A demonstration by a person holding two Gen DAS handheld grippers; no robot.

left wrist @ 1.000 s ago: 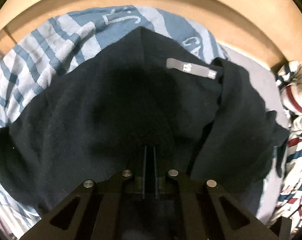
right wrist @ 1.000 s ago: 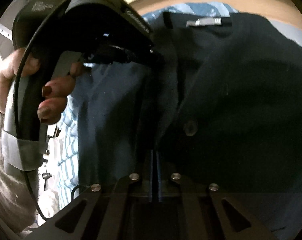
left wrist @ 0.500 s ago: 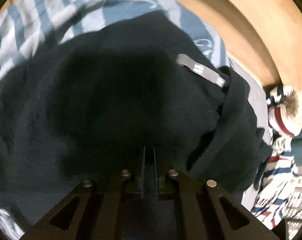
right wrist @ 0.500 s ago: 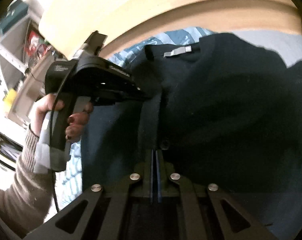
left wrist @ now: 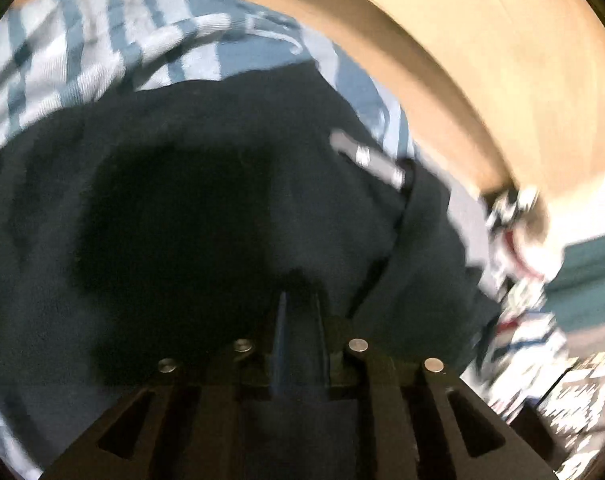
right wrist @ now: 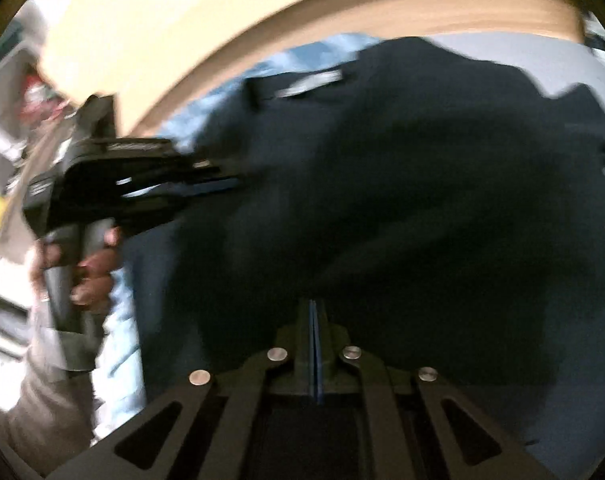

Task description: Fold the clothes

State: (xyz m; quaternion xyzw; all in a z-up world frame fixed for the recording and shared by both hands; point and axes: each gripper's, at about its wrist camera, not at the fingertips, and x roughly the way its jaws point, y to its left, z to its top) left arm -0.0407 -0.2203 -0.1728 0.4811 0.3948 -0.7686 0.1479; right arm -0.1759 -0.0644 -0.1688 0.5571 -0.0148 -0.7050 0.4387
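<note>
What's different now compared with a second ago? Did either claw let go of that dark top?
The left claw has just been opening: its jaws stand slightly apart now, with the dark garment between them. Seen from the right claw, the left one has swung away to the left and looks smaller. The right claw stays shut on the dark garment. The striped cloth still lies underneath, and the neck label still faces up.
</note>
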